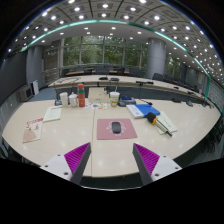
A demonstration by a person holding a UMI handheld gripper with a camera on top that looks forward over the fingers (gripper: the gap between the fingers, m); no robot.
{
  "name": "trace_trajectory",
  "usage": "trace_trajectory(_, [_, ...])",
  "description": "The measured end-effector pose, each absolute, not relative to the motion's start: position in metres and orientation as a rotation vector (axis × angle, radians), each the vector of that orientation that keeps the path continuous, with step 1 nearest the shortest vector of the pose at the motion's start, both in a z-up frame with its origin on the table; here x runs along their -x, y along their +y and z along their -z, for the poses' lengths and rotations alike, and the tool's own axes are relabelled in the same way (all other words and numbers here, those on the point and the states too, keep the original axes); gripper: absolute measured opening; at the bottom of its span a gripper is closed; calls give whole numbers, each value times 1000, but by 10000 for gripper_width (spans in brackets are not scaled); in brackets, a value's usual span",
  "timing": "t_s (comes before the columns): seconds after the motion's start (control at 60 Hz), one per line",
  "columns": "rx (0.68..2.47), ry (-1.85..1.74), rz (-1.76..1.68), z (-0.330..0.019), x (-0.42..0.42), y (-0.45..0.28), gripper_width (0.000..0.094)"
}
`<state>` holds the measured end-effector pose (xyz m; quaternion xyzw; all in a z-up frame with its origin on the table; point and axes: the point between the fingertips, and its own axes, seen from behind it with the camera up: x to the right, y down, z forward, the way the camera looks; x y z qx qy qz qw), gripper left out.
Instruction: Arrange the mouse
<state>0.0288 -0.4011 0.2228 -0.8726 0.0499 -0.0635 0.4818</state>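
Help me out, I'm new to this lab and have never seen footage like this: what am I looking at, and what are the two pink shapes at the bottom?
This is a wide-angle camera riding on a hand-held claw, looking forward along its two fingers. The pink shapes are pads on the fingers' inner faces. The fingers stand open and hold nothing. Beyond them, on a large table, a dark mouse lies on a pinkish mouse mat. Farther off stand cups and a blue item I cannot identify. Around it is a big office room.
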Motion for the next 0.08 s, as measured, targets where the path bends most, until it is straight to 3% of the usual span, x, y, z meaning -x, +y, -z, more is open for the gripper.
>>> trace_trajectory(0.083, [2124,113,160,-223,-31,-402,858])
